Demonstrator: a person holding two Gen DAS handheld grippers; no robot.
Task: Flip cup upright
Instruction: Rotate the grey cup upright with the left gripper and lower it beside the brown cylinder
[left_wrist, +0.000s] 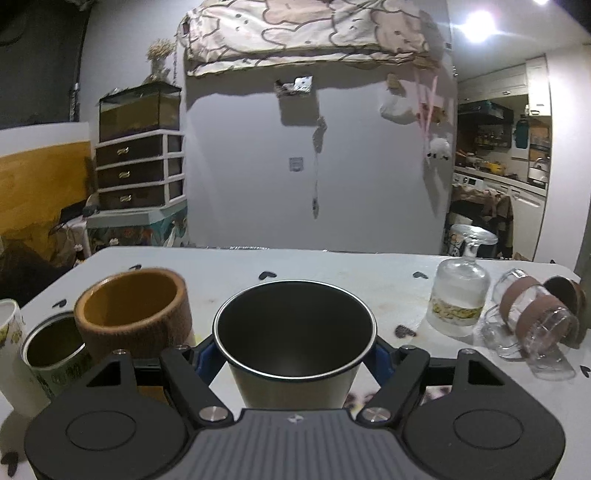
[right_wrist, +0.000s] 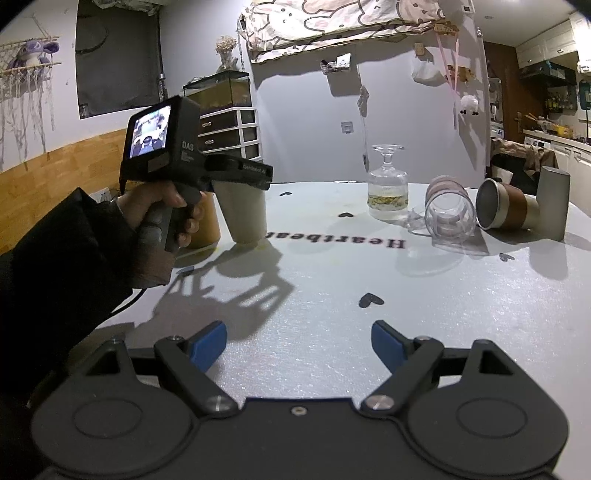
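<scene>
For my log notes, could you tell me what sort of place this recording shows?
Most likely a lived-in home, a dining area beside a kitchen: a table with cups, a kitchen through the doorway, and a drawer unit with a glass tank on top.

"Heartbeat" printed in black on white counter (right_wrist: 369, 280), upside down, centre of right wrist frame, first letters hidden behind grey cup (right_wrist: 245, 210). "DAS" on side of left hand-held gripper (right_wrist: 192, 155), upper left; smaller lettering on its body unreadable.
</scene>
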